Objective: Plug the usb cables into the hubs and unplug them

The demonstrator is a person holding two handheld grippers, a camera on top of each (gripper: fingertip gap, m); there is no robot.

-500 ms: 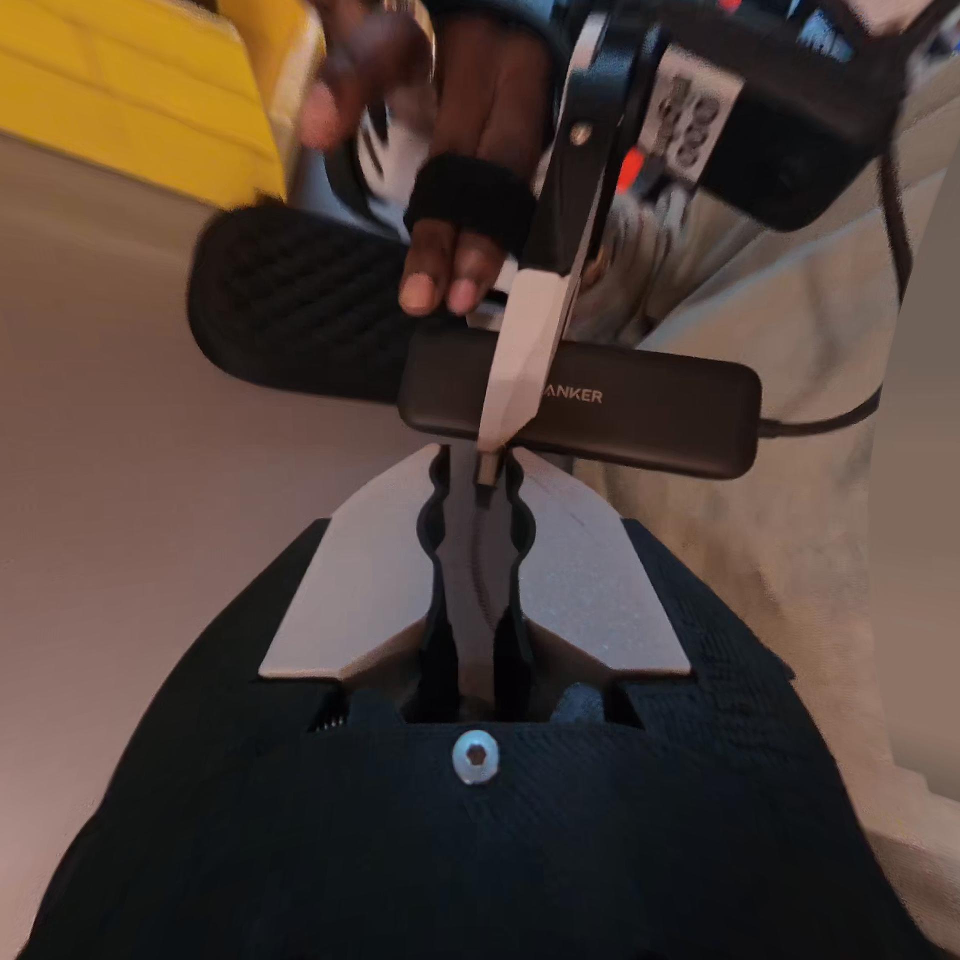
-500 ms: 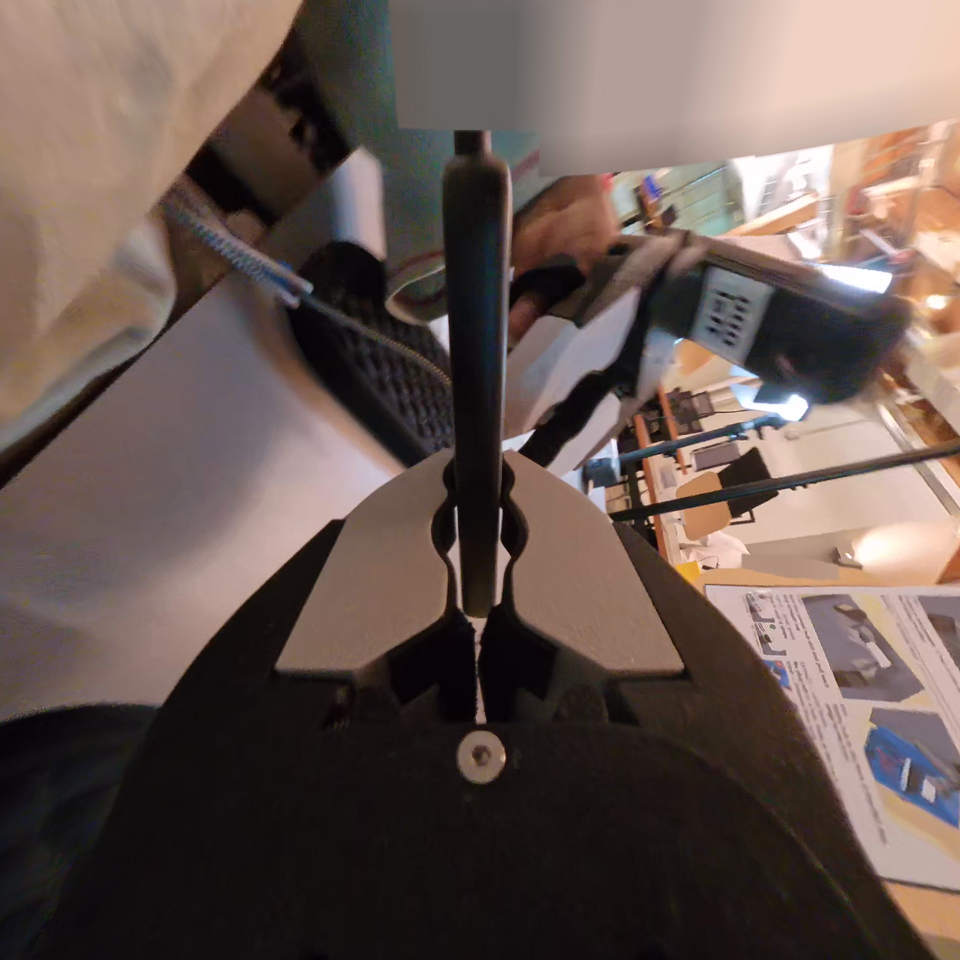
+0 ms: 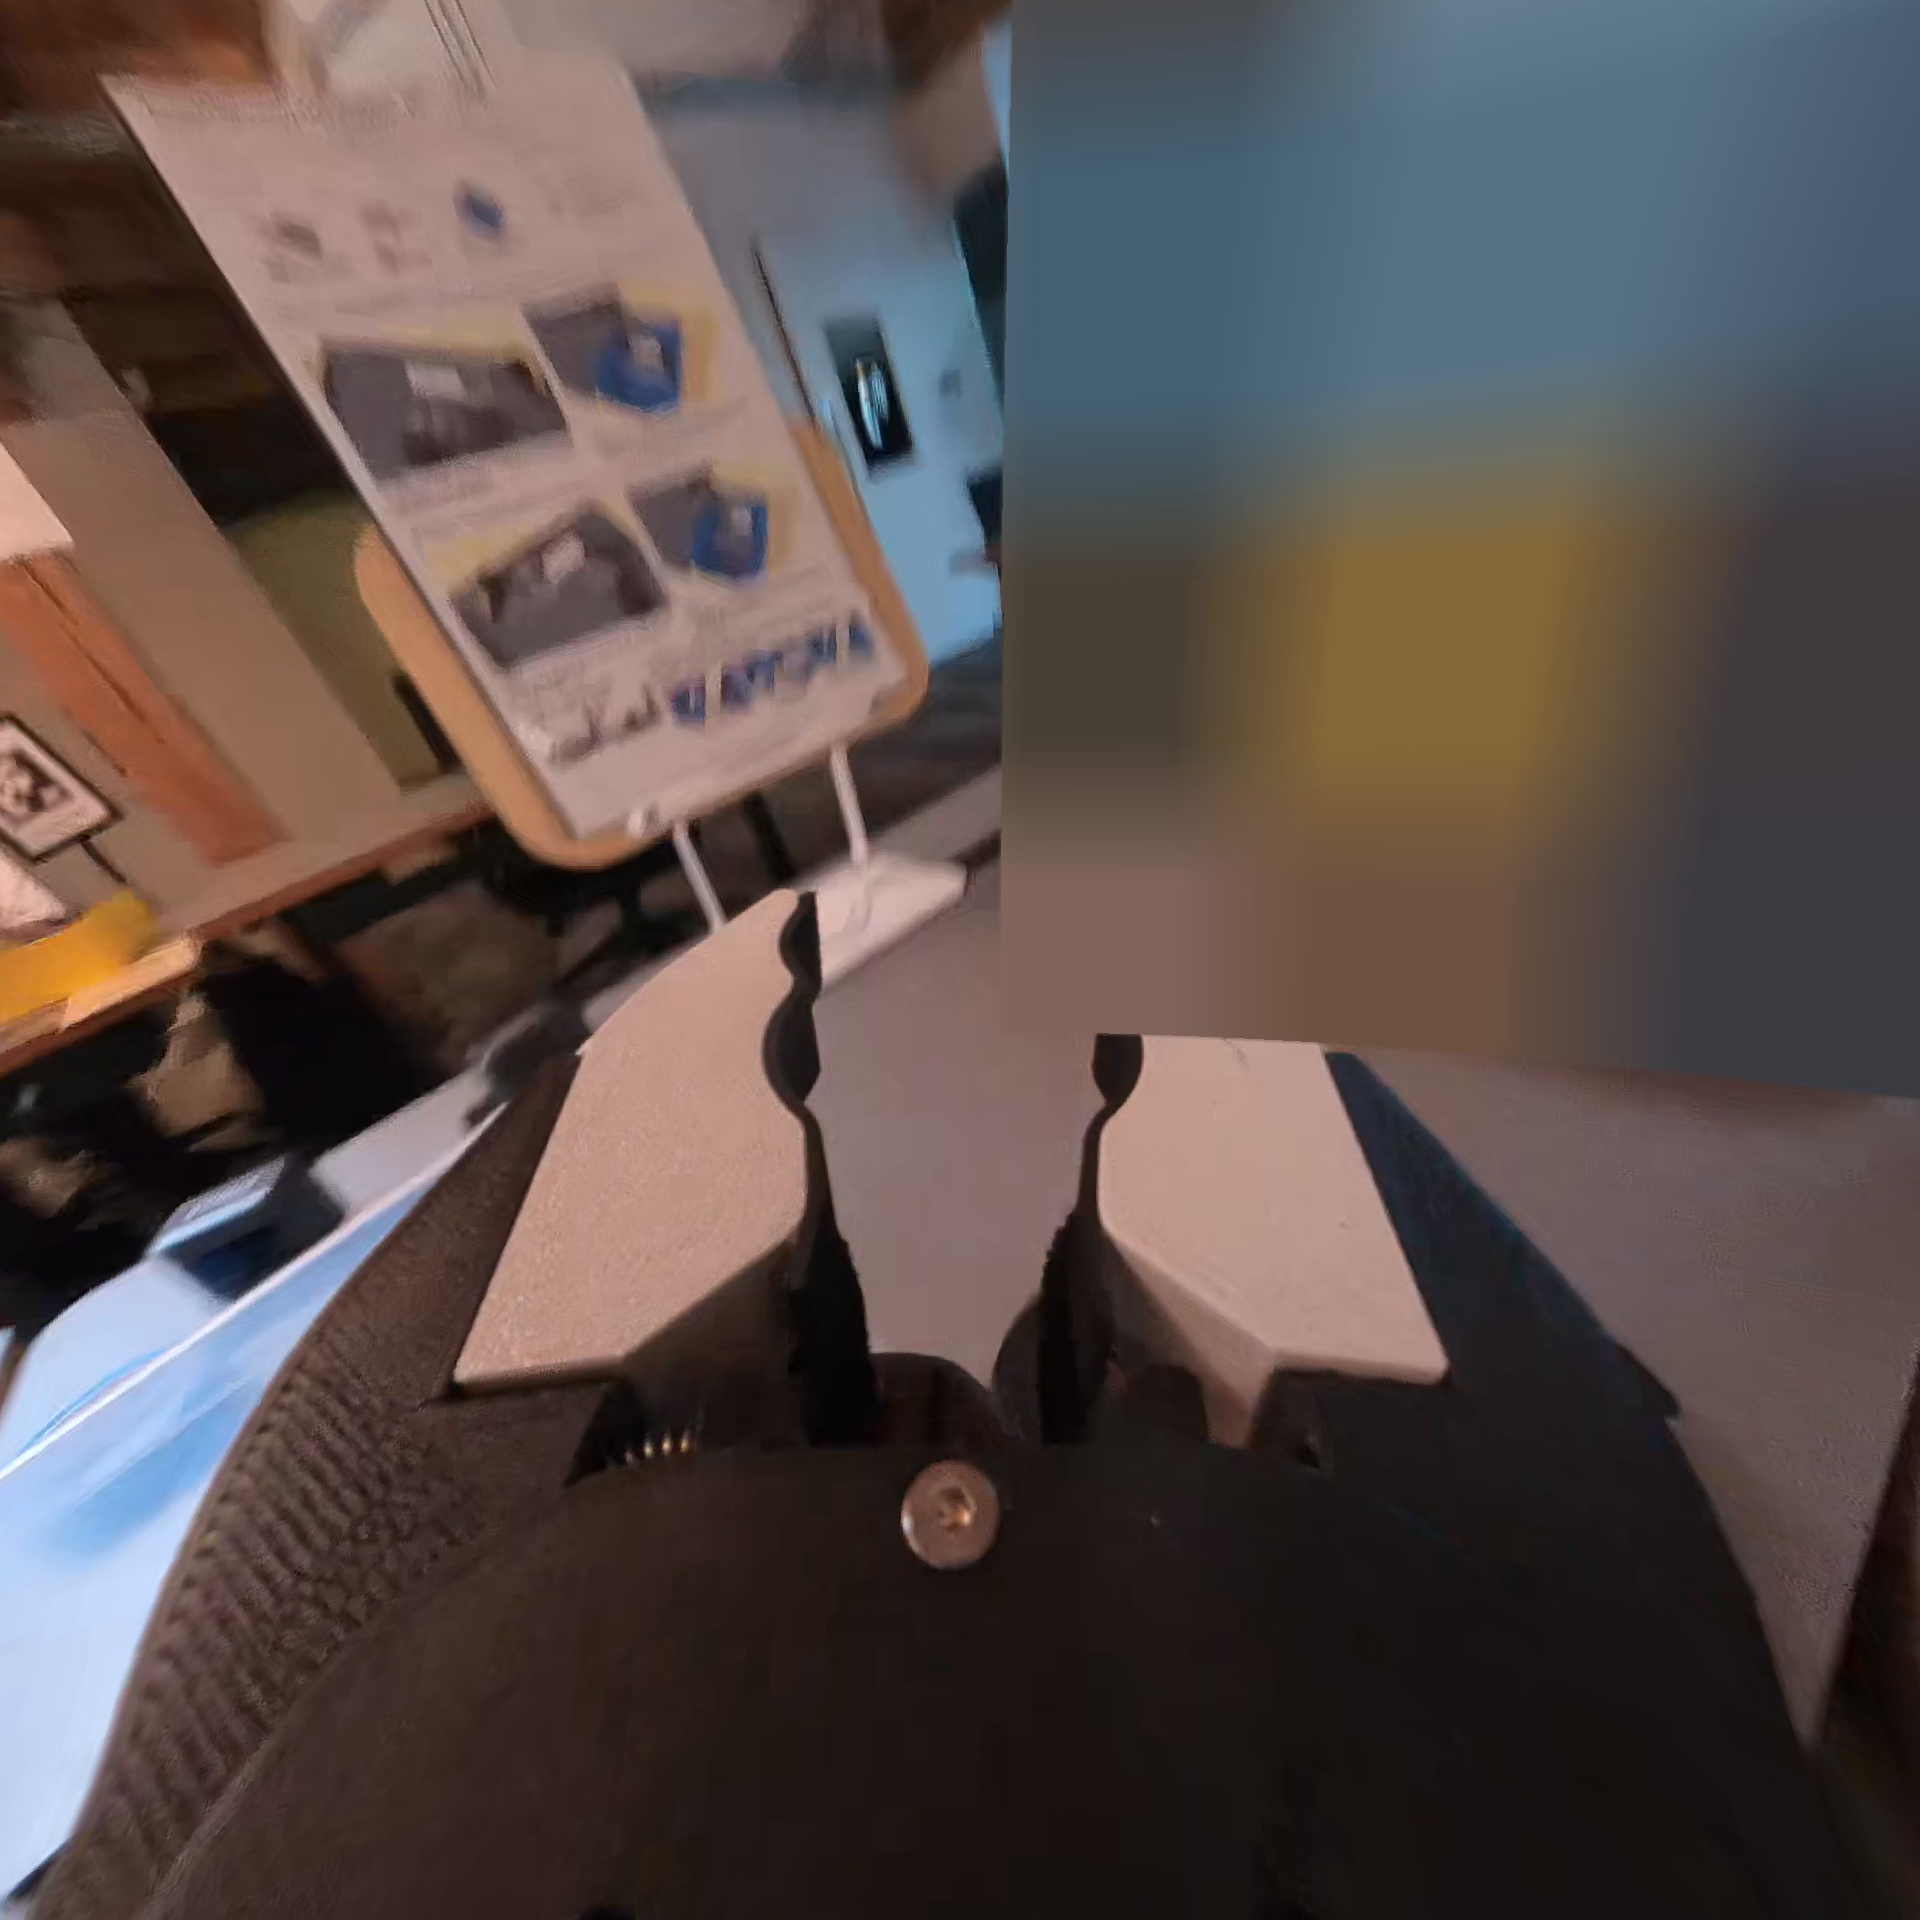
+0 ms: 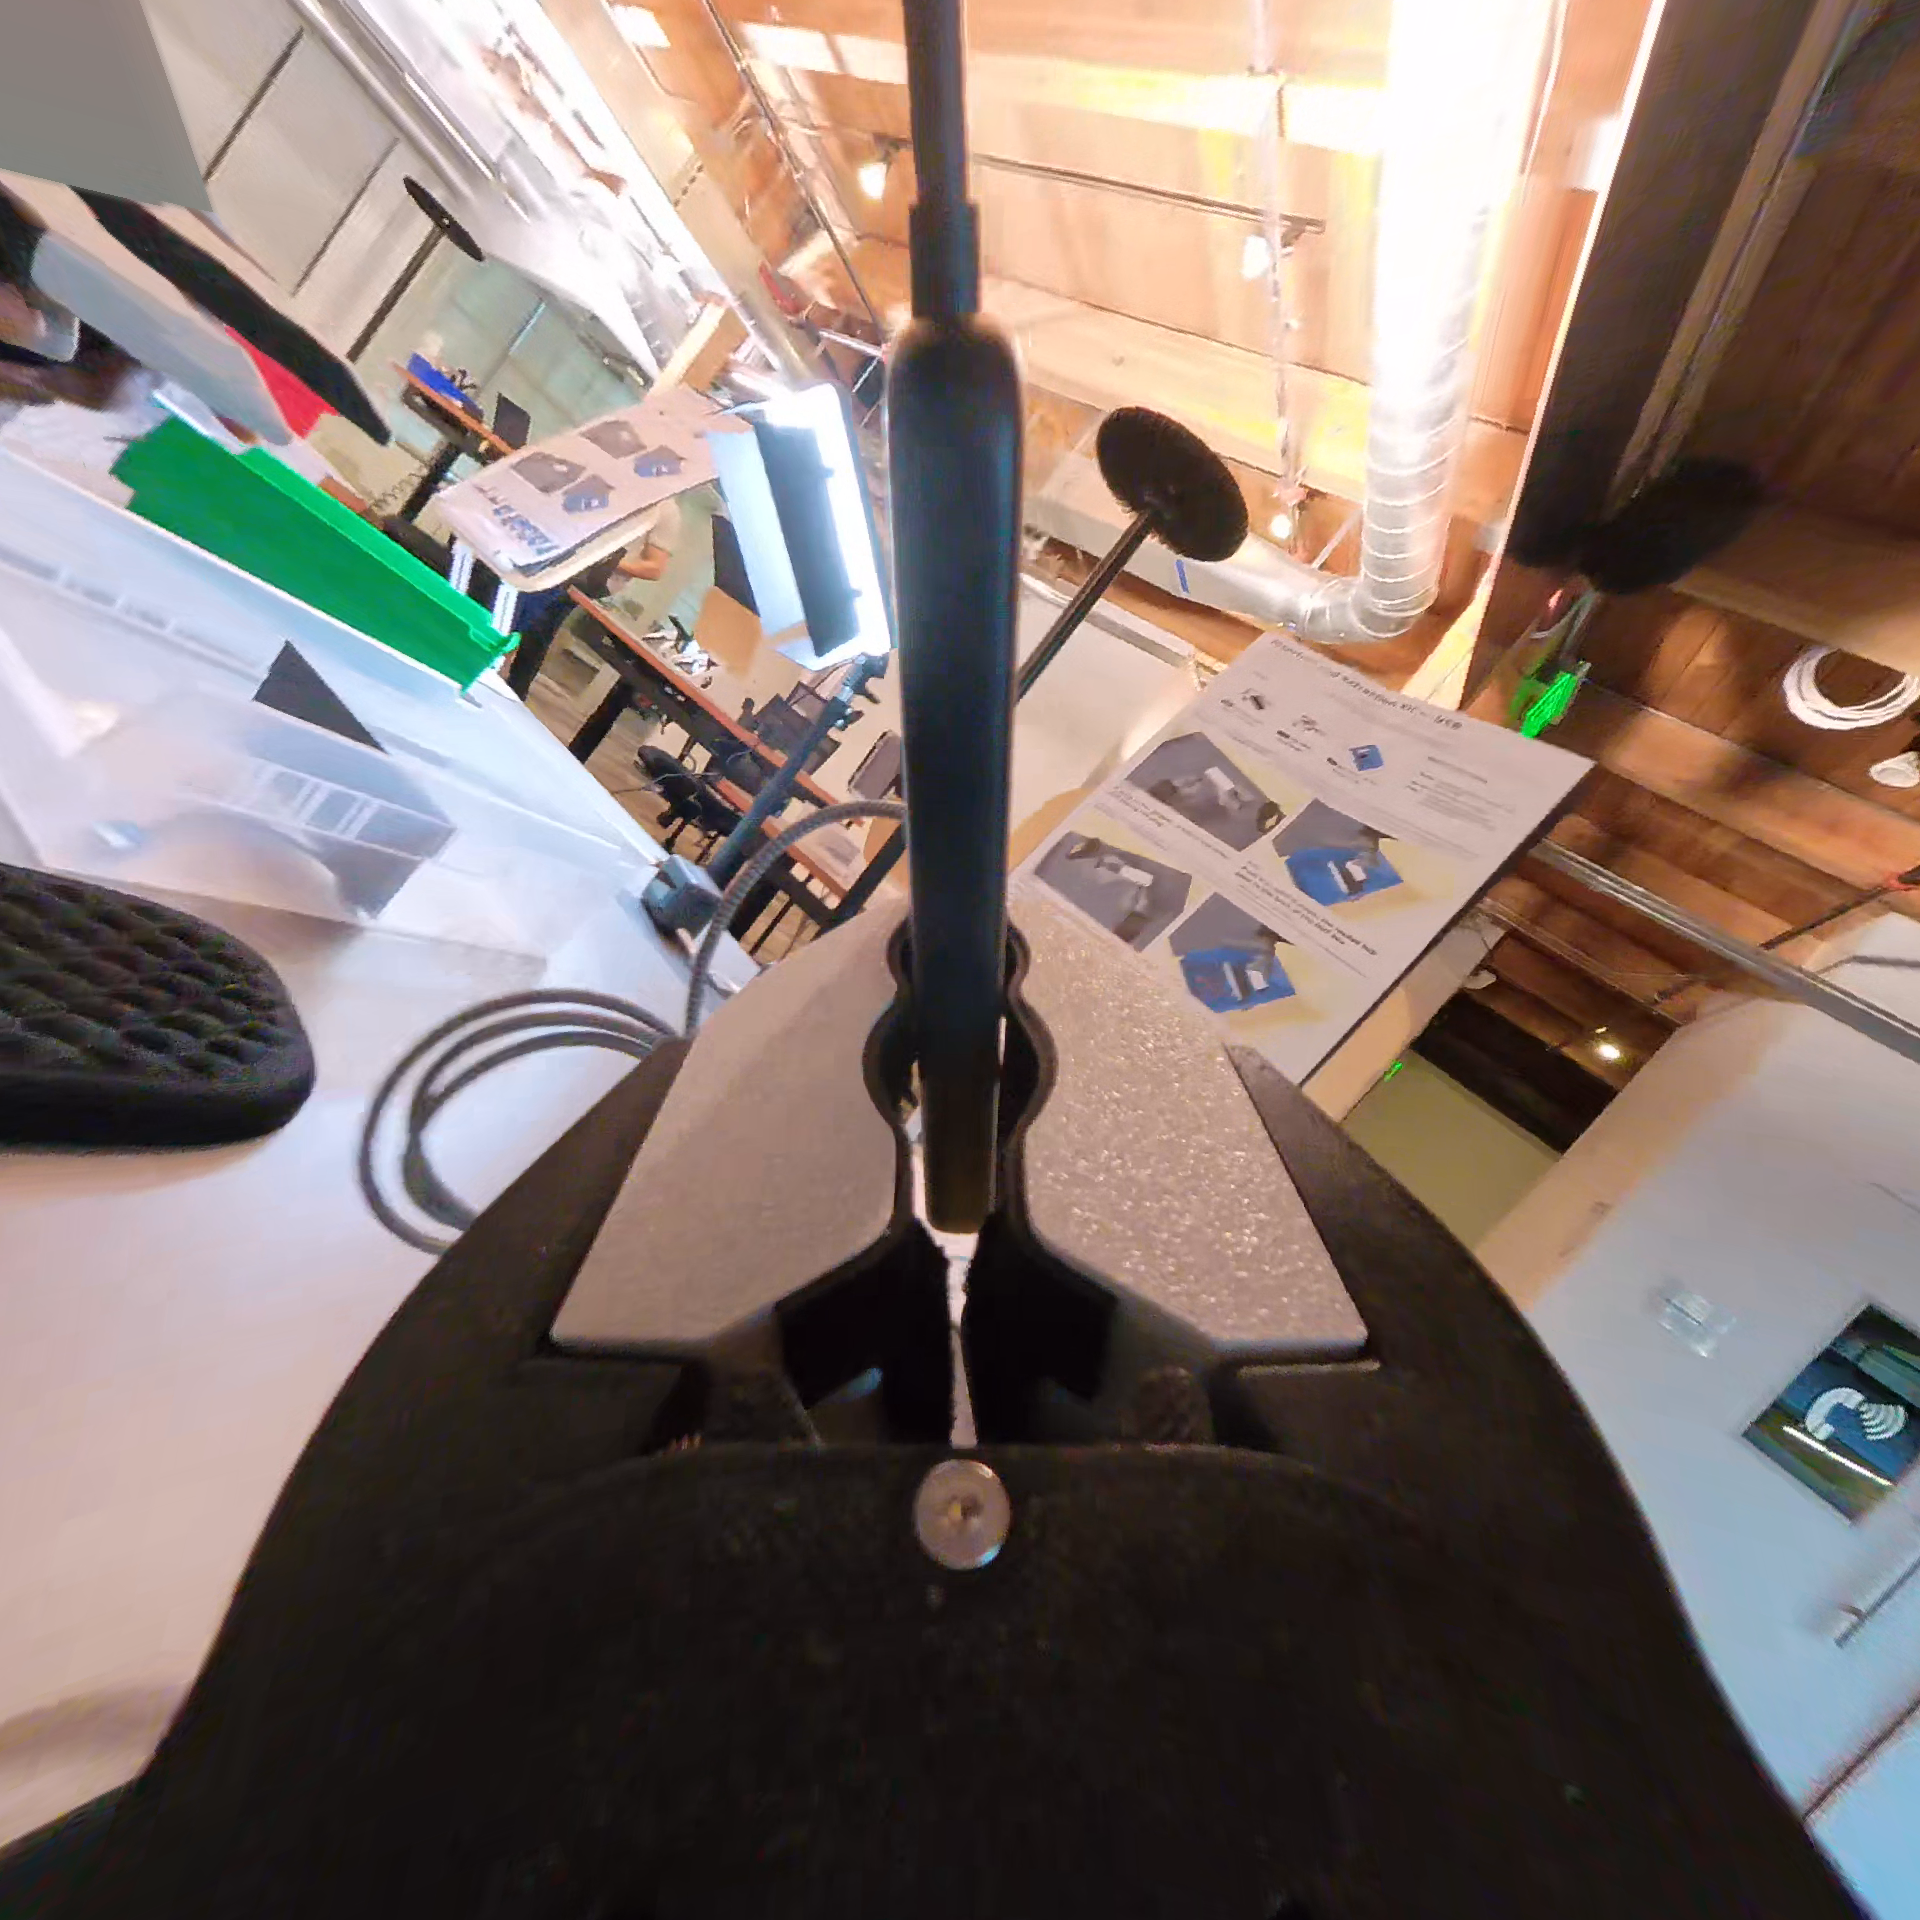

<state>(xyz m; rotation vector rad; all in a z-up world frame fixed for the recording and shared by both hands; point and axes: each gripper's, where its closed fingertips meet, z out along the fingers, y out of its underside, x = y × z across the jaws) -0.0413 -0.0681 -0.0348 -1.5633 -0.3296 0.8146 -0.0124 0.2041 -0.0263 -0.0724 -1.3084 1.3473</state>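
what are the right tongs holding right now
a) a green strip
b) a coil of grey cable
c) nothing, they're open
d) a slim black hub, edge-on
d: in the right wrist view the right tongs are shut on the slim black hub, which stands edge-on between them, while the coil of grey cable lies loose on the white table.

One slim black hub (image 4: 954, 727), one coiled grey braided cable (image 4: 457, 1101), one black mesh pad (image 4: 125, 1008), two printed instruction boards (image 4: 1299, 862) (image 4: 582, 488).
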